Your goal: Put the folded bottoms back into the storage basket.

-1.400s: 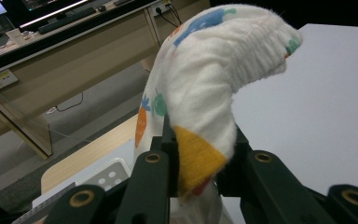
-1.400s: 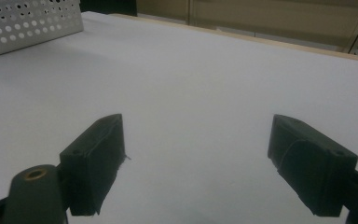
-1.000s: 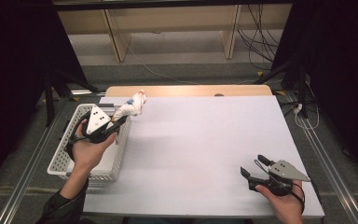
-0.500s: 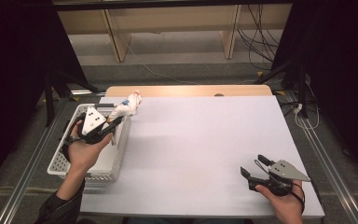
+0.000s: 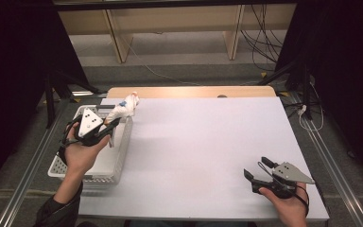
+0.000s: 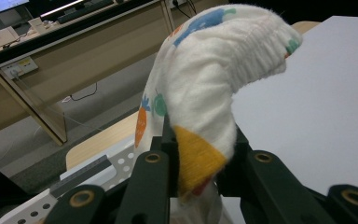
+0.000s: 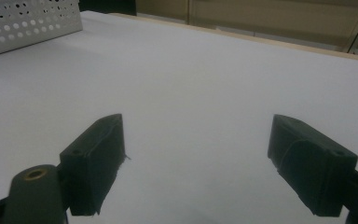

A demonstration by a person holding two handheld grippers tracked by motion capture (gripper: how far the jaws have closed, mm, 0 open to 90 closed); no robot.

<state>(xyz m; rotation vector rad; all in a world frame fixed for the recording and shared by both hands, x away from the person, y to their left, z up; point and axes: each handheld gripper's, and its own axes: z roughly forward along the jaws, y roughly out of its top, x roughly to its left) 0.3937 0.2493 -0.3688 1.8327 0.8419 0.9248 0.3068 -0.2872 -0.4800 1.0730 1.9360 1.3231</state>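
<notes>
A small white sock with coloured prints and an orange heel is pinched between the jaws of my left gripper, which is shut on it above the white perforated basket at the table's left edge. The sock curls up and over past the jaw tips. My right gripper rests near the table's front right corner, its jaws open wide with only bare white tabletop between them.
The white table stretches between the two hands. A wooden strip runs along its far edge. Cables and bench legs lie on the floor beyond. The basket's corner appears far off in the right gripper view.
My left gripper, still holding the sock, has drifted slightly left and back over the basket. The right gripper has stayed where it was.
</notes>
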